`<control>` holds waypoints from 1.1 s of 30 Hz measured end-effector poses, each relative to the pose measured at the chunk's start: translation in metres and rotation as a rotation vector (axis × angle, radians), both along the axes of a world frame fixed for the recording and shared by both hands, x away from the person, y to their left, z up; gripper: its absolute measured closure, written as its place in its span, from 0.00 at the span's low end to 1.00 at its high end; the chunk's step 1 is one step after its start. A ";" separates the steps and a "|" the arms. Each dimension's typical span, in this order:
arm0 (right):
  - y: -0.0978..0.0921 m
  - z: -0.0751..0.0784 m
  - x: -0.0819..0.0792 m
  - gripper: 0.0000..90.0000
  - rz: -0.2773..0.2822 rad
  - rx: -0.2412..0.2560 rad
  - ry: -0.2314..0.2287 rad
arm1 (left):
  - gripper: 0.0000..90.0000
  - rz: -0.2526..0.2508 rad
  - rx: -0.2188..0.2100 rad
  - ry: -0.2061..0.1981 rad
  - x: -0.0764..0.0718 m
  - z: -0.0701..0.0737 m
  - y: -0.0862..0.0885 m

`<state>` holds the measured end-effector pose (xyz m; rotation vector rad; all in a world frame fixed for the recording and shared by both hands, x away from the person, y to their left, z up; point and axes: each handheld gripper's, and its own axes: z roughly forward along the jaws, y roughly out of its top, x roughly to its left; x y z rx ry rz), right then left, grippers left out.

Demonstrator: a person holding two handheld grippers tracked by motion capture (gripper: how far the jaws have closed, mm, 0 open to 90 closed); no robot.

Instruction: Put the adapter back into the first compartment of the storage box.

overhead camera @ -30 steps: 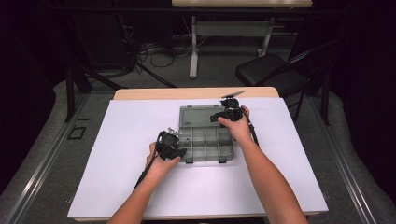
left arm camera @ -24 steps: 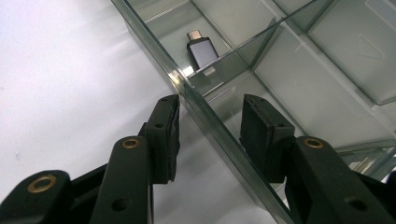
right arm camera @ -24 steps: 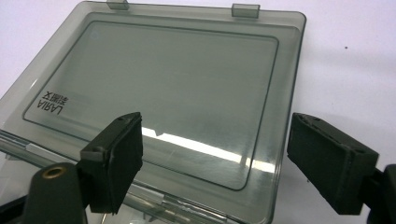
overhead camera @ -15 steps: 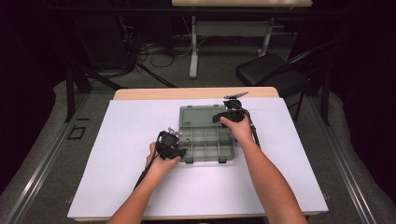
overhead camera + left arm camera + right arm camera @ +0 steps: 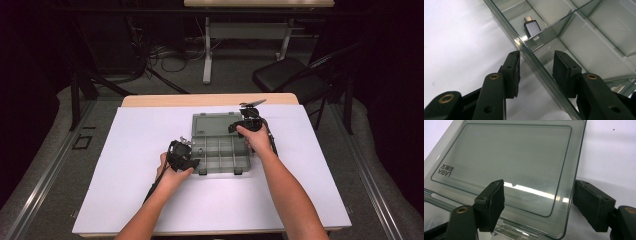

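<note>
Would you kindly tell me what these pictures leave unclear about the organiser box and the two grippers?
- High view: the box compartments are too small to read for contents.
- Left gripper view: the adapter's far end is blurred behind the glossy divider.
- Right gripper view: the lid is cut off by the top edge.
- High view: the right gripper jaws are too small to judge.

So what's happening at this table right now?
A person is working on a clear compartment box lying open on the white table. The left gripper straddles the box's side wall with its jaws open, near a small USB adapter in one compartment. The right gripper, also open, sits at the flat lid.
</note>
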<state>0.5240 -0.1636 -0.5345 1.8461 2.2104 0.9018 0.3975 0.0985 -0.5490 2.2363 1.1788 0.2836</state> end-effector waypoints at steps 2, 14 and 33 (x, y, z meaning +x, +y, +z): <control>0.000 -0.001 0.000 0.29 -0.003 0.002 -0.001 | 0.64 0.000 0.001 0.000 0.000 0.000 0.000; 0.000 -0.004 0.002 0.29 0.003 0.002 0.024 | 0.64 0.002 0.000 -0.001 0.000 0.000 0.000; 0.002 -0.006 0.003 0.26 -0.015 0.012 0.030 | 0.64 0.001 -0.001 -0.002 0.000 0.000 0.000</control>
